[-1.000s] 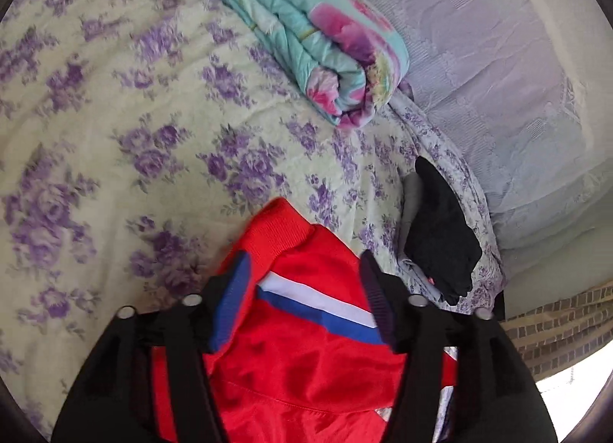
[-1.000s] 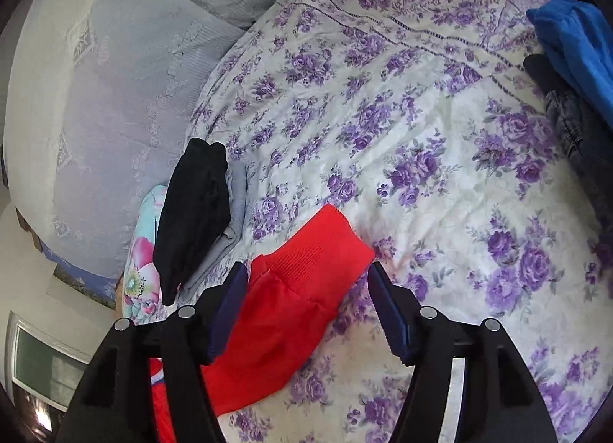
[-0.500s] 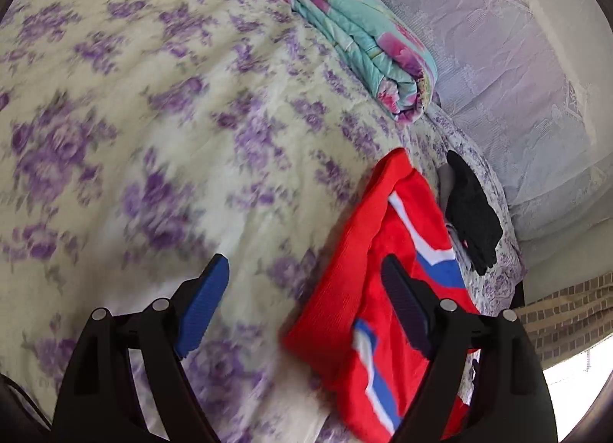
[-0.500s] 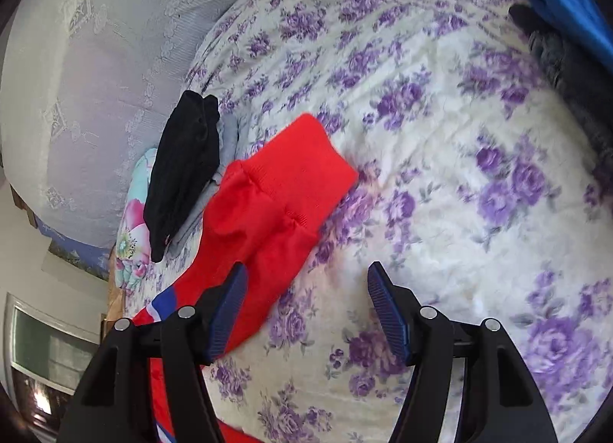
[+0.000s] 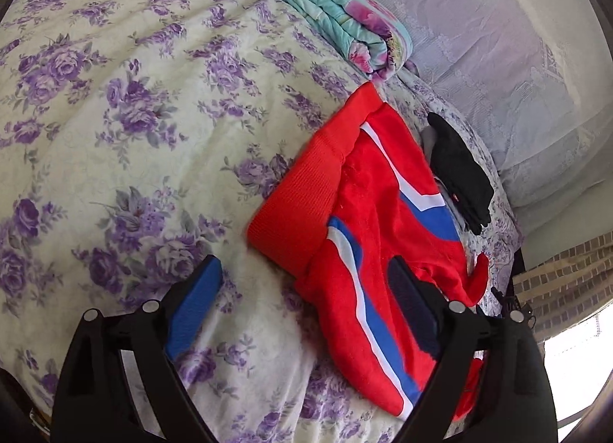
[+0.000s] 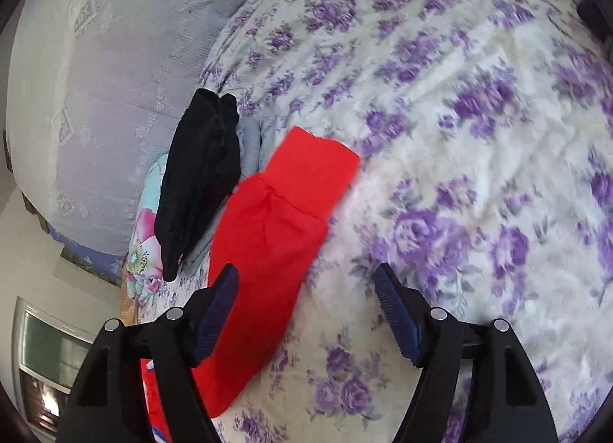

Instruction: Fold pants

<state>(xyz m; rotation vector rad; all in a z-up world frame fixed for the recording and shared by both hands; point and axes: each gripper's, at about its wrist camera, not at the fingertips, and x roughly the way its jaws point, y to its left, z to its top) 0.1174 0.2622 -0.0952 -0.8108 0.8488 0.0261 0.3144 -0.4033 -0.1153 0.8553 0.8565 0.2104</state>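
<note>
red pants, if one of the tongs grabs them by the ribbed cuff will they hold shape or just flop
The red pants would likely flop: they lie in soft creased layers on the bedspread. The ribbed cuff looks thicker, so it probably gives a firmer pinch. Lifted there, the folded layers would probably slide open.

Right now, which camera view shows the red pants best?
The left wrist view shows the red pants best: the ribbed cuff, the folded body and the white and blue stripes are all visible on the bedspread. The right wrist view shows mainly the cuff and one plain red leg, with only a bit of stripe near the lower edge.
</note>
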